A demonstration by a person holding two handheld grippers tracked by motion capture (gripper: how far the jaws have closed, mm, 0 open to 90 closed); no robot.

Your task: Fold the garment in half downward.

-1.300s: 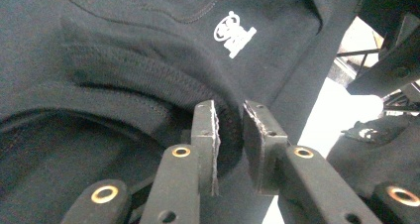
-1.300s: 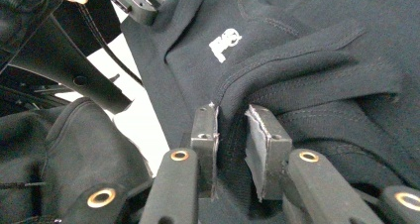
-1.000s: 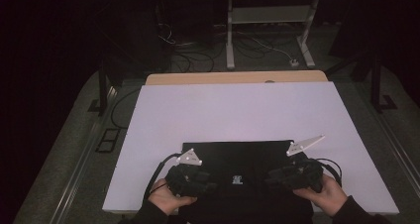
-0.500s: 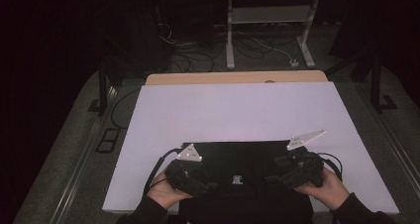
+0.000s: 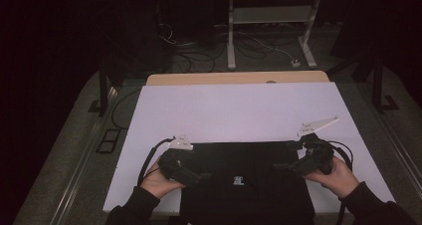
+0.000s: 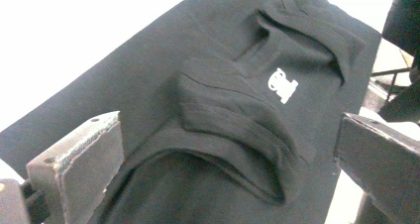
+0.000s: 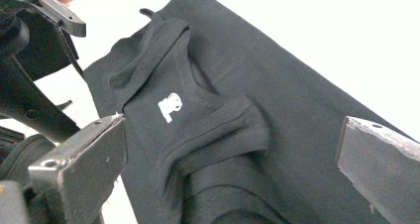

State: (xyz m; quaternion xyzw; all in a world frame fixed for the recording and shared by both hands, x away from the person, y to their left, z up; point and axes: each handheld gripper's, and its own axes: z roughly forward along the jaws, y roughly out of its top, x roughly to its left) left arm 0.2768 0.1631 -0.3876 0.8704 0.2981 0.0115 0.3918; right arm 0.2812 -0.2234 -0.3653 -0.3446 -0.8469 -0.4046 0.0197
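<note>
White table point(image 5: 239, 110), black garment point(image 5: 244, 185) between both open hand-held grippers.

The black garment's point(image 5: 249, 185) near part runs off the bottom edge.

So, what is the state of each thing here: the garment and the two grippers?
Garment: black, lying on the table at its near edge, folded, with small raised folds near the white logo; not held.
Left gripper: jaws wide open after just opening, nothing pressed between them, above the garment.
Right gripper: jaws wide open after just opening, nothing gripped, above the garment.
</note>
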